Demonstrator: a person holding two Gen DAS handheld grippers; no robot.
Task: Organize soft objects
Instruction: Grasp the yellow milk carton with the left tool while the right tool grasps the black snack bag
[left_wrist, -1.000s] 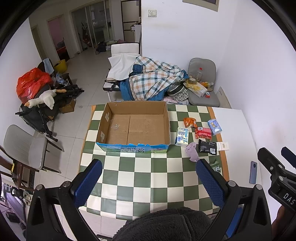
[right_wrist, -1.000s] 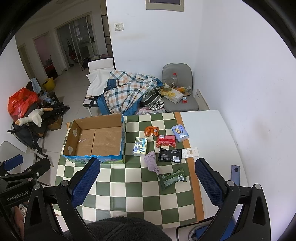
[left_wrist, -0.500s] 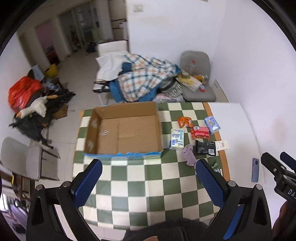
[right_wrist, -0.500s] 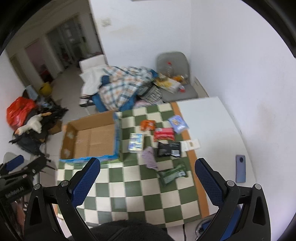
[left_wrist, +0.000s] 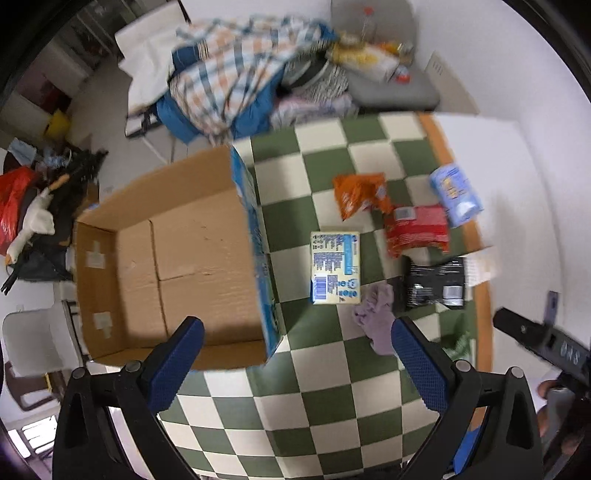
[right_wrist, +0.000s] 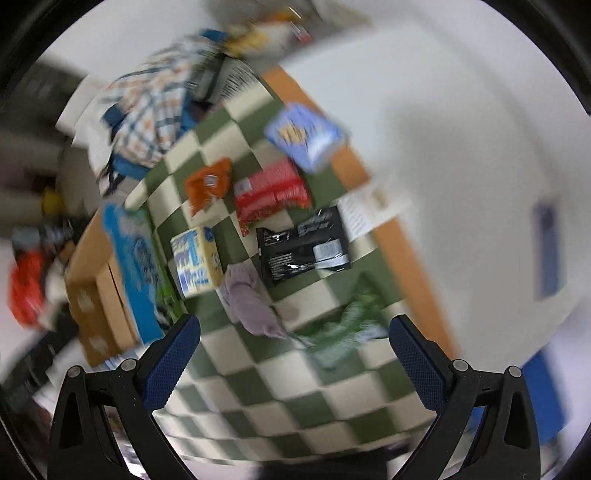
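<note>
Hovering above the checked table (left_wrist: 332, 424), both claws gaped wide, holding nothing: left claw (left_wrist: 295, 360), right claw (right_wrist: 294, 356). One lilac cloth (right_wrist: 251, 299) lay just right of the cardboard box (left_wrist: 166, 266), ahead of the right claw, the nearer one, long axis running away from it. Six packets lay beyond: cream (left_wrist: 335, 266), orange (left_wrist: 360, 194), red (left_wrist: 417, 229), blue (left_wrist: 456, 194), black (left_wrist: 434, 282), green (right_wrist: 343, 338).

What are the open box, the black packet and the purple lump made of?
Open box: corrugated cardboard, matte brown inside, taped seams, printed blue outside.
Black packet: likely plastic film, glossy, with crinkle highlights.
Purple lump: apparently soft fabric, matte and bunched in folds.
</note>
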